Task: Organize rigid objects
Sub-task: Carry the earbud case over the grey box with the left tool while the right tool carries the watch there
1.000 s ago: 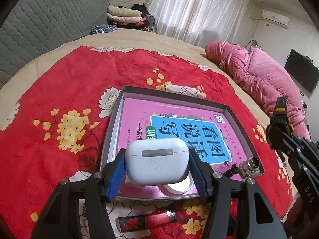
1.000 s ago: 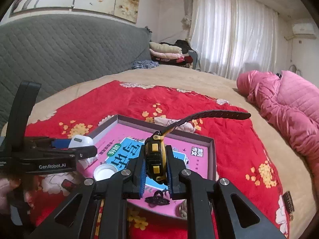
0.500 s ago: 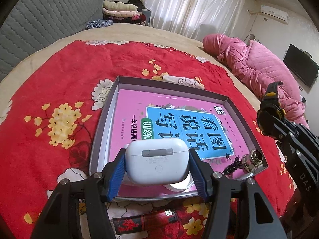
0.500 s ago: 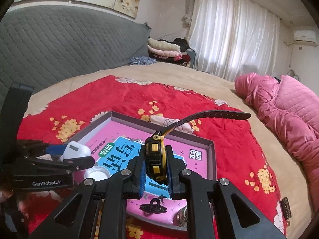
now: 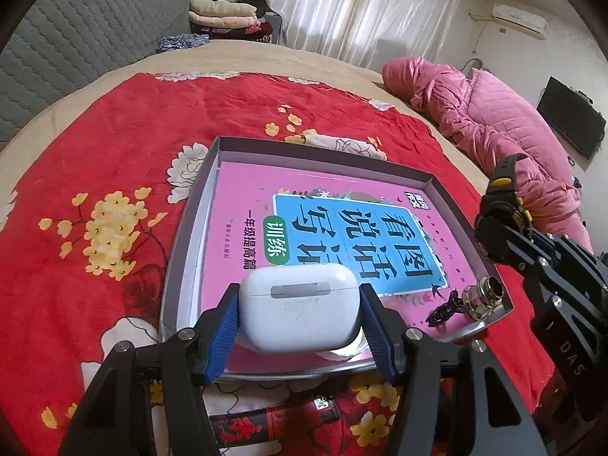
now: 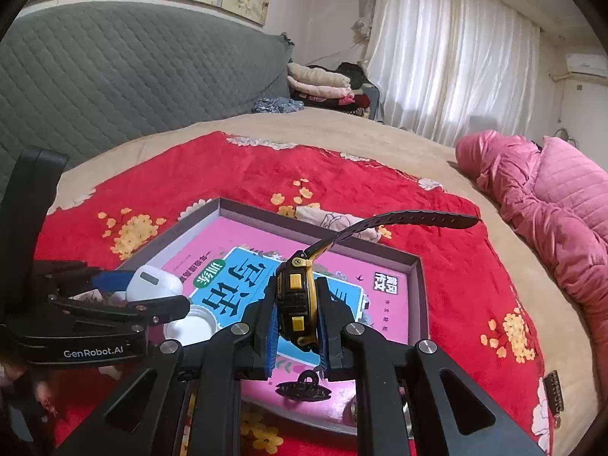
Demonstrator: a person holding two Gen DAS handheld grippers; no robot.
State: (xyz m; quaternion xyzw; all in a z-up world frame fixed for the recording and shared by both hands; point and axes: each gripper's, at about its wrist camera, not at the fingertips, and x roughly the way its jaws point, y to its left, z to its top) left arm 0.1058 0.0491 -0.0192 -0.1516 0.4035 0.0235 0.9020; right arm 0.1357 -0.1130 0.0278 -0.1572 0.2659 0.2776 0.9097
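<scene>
White and smooth, the earbud case (image 5: 299,311) sits clamped in the left gripper (image 5: 300,332) at lower centre of the left wrist view, above the tray's near rim (image 5: 304,368); released here it could catch that rim or the white cap beneath. Open pink book cover (image 5: 243,197) lies upper left. In the right wrist view, the right gripper (image 6: 297,313) pinches a watch (image 6: 295,300) over the tray; its loose strap could snag the far wall (image 6: 415,266).
</scene>
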